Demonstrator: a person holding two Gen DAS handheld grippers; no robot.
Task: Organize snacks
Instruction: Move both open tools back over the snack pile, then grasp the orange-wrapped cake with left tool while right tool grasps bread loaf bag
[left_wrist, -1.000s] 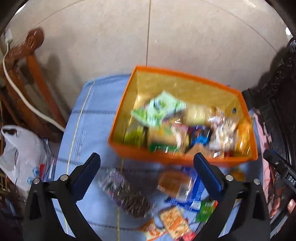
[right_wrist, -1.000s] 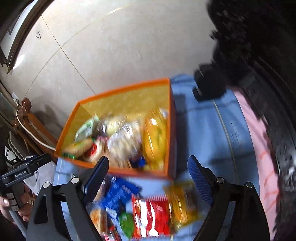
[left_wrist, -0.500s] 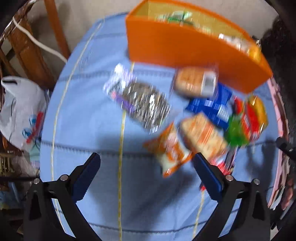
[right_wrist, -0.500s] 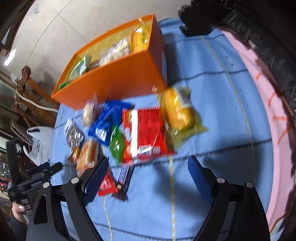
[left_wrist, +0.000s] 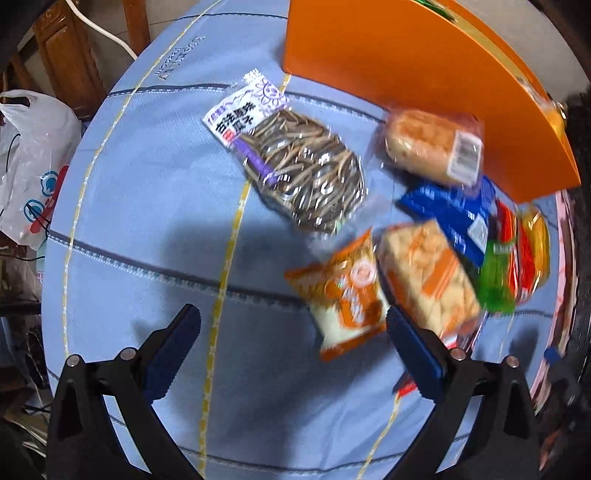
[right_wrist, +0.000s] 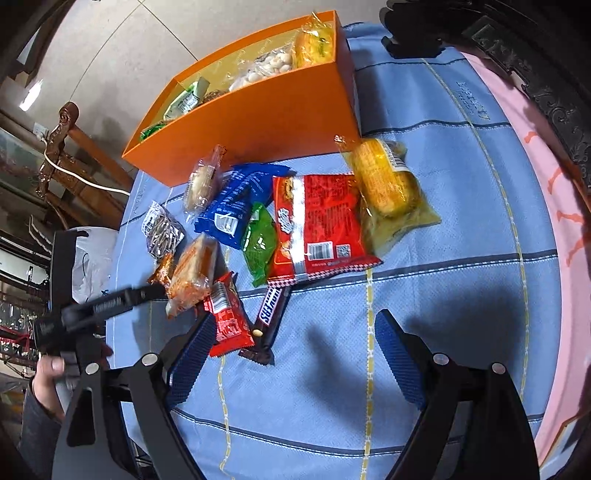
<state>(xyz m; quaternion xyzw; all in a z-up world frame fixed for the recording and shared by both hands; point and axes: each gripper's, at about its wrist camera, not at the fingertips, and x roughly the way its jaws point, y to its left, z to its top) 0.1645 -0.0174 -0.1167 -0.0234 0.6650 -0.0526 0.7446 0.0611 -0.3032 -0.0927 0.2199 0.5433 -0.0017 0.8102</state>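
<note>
Both grippers are lowering over the loose snacks (right_wrist: 295, 229) lying mid-table beside the orange box (right_wrist: 258, 110); left gripper (left_wrist: 293, 332) and right gripper (right_wrist: 295, 347) fingers are standing apart, holding nothing.

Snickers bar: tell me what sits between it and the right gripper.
Nothing visible. The right gripper is open and empty, and the Snickers bar lies on the blue cloth just beyond its left finger. A red packet lies beside the bar, not across it.
</note>
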